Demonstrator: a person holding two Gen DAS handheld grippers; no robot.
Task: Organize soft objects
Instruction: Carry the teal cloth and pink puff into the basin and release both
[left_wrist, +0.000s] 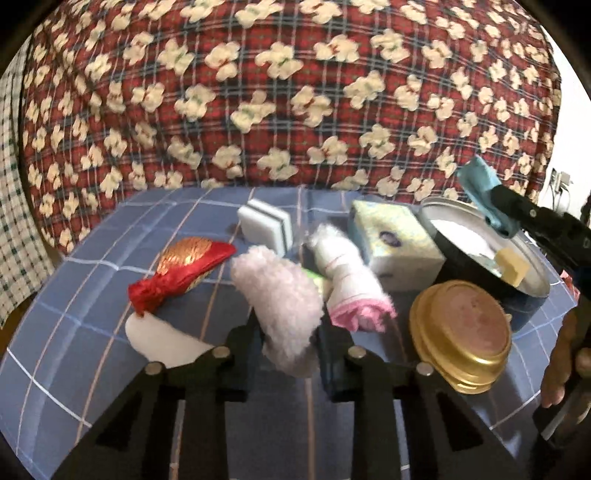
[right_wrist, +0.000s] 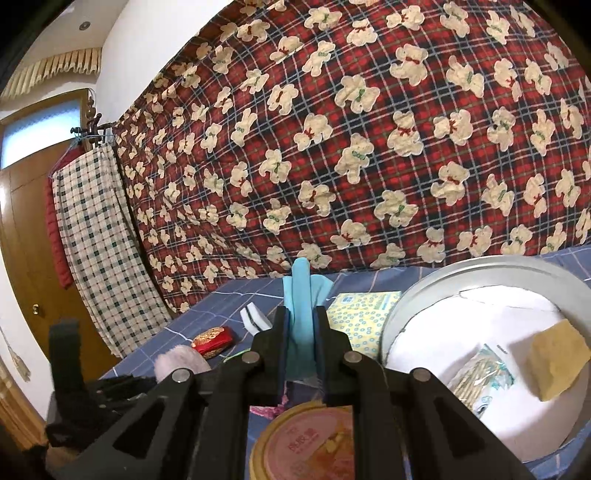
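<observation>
**Ana:** Fluffy pink, that puff (left_wrist: 282, 306), and nearest of all. The left gripper (left_wrist: 286, 334) has its jaws pressed into it from both sides, so it is pinched, I'd say ready to be lifted off the blue checked sheet (left_wrist: 74, 362).

**Ben:** And the other claw?

**Ana:** The right gripper (right_wrist: 300, 332) is clamped on a folded blue cloth (right_wrist: 301, 306), held upright and clear of the bed, near the rim of the round tin (right_wrist: 406, 314). My guess is it hangs there because the tin is where the soft things go.

**Ben:** What is inside?

**Ana:** A white lining, a yellow sponge block (right_wrist: 557, 356) against the right wall, and a small printed packet (right_wrist: 480, 376) beside it. Room left for more.

**Ben:** The gold thing in front?

**Ana:** A gold lid (left_wrist: 461, 332) lying beside the tin, probably taken off to leave it open.

**Ben:** Further back?

**Ana:** A rolled white and pink towel (left_wrist: 354, 284) just beyond the puff, a red and gold pouch (left_wrist: 181, 269) to the left, then a tissue pack (left_wrist: 395, 240) touching the tin, and a white sponge (left_wrist: 266, 223) farthest. All still out on the sheet, so sorting is far from done
</observation>
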